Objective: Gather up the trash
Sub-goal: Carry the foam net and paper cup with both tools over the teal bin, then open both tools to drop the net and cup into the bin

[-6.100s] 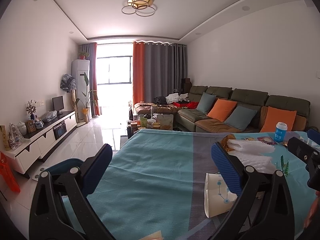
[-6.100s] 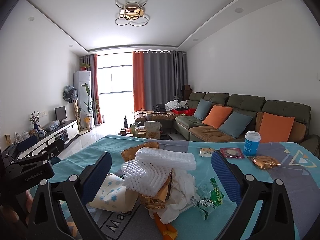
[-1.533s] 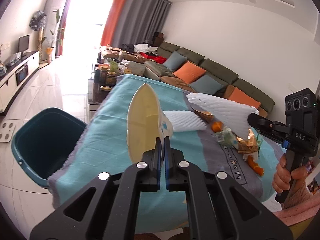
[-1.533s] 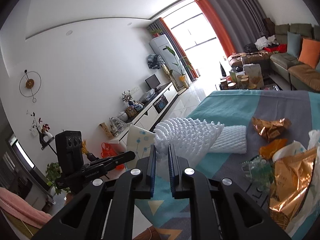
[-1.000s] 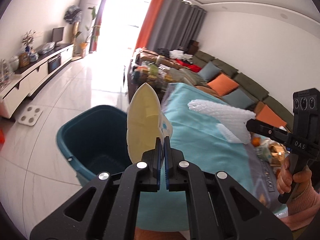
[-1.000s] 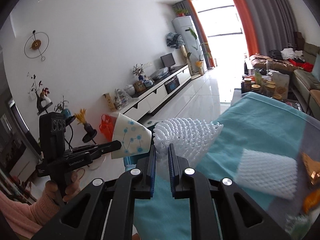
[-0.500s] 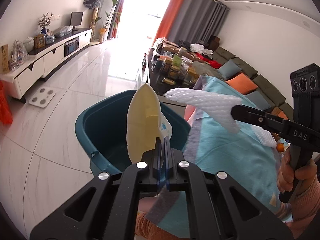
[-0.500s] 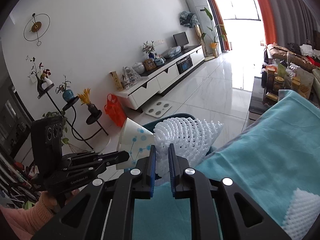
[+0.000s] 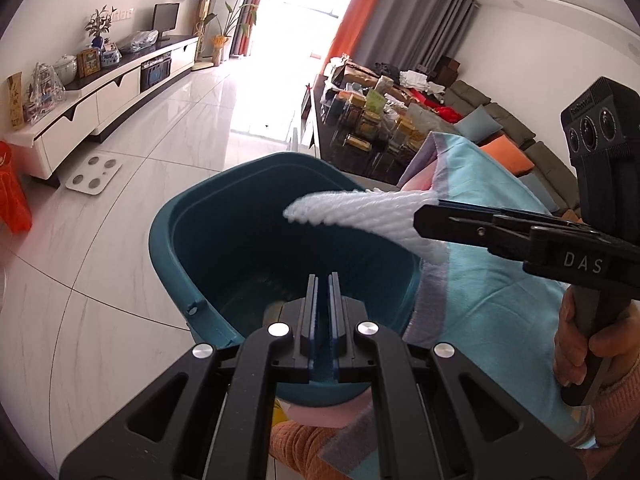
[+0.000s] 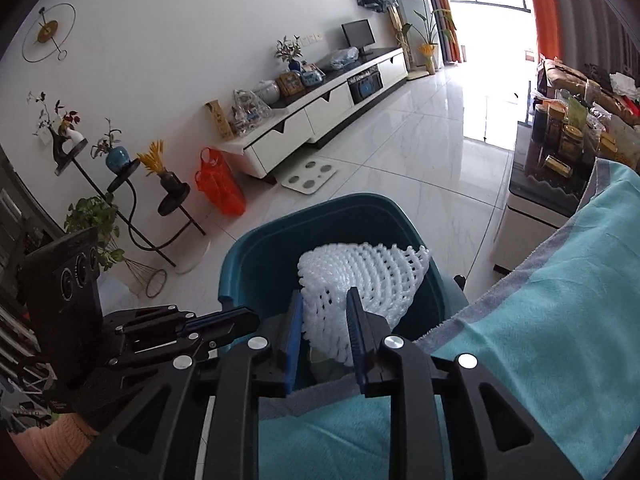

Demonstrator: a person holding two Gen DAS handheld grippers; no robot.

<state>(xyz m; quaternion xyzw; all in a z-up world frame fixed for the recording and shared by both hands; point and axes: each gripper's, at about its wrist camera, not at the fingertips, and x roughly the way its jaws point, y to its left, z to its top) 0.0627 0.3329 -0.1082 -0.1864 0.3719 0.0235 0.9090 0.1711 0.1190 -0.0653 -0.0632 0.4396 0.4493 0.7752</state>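
A teal trash bin [image 9: 176, 220] stands on the floor beside the table; it also shows in the right wrist view [image 10: 320, 210]. My left gripper [image 9: 322, 280] hangs over the bin with its jaws a narrow gap apart and nothing between them. My right gripper [image 10: 324, 300] is over the bin too, its jaws parted a little with the white foam net [image 10: 360, 276] still between them. In the left wrist view the foam net [image 9: 360, 216] sticks out from the right gripper above the bin's opening.
The table with a teal cloth [image 9: 480, 280] is at the right, its edge against the bin. A white TV cabinet [image 10: 320, 120], a white floor scale [image 10: 308, 176], an orange bag [image 10: 220, 188] and a plant stand [image 10: 120, 184] stand on the tiled floor.
The paper cup that my left gripper held is gone from its jaws, which have parted slightly. My right gripper's jaws have widened around the foam net. Both grippers moved over the bin.
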